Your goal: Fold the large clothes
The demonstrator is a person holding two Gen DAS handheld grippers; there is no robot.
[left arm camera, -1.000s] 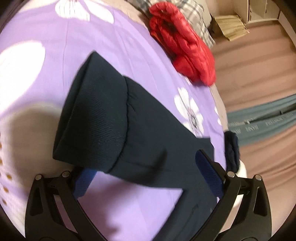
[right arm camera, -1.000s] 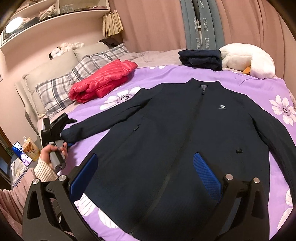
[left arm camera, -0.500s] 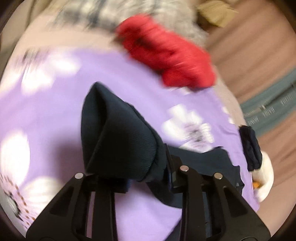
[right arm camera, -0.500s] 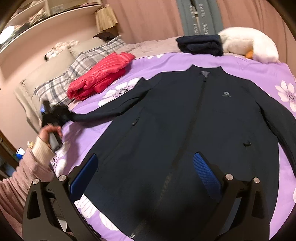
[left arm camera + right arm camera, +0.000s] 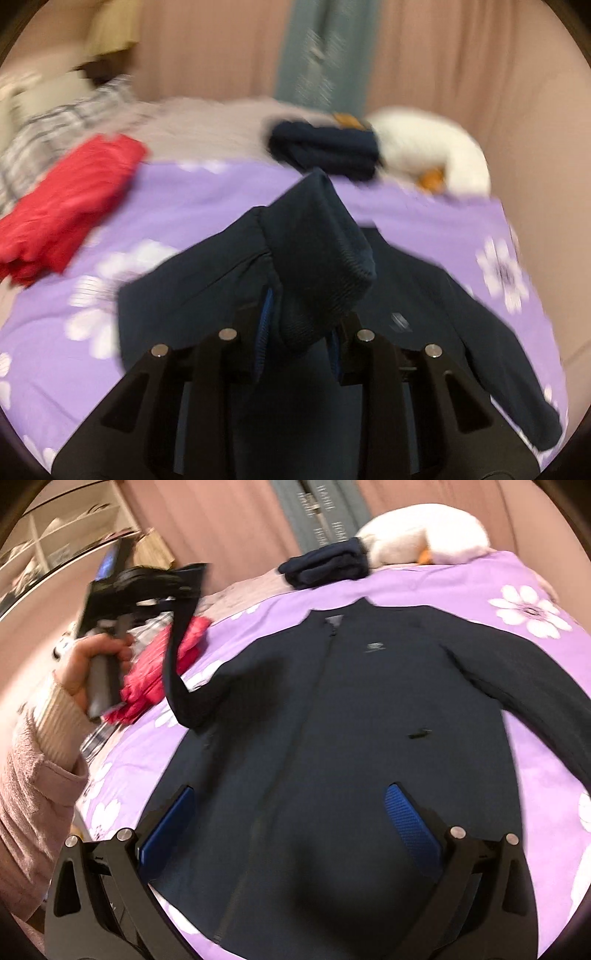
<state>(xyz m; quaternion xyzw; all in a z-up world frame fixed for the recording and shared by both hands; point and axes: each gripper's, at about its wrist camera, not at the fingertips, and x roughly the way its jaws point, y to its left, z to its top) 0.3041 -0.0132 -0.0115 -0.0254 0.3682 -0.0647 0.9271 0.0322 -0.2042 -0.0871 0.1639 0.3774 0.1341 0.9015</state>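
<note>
The left tool (image 5: 295, 332), clenched on the dark navy zip jacket's (image 5: 351, 720) ribbed cuff (image 5: 325, 266), has apparently swung it inward, starting the sleeve fold; the right tool (image 5: 291, 827) hovers released.

Pink curtains (image 5: 424, 62) behind a bed with purple floral cover (image 5: 461, 579)

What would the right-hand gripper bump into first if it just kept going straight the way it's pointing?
Most likely the navy jacket spread flat on the purple bedspread. The right gripper hangs open above the jacket's lower front, and nothing shows between its pads and the fabric, though depth is hard to judge through the fisheye.
</note>
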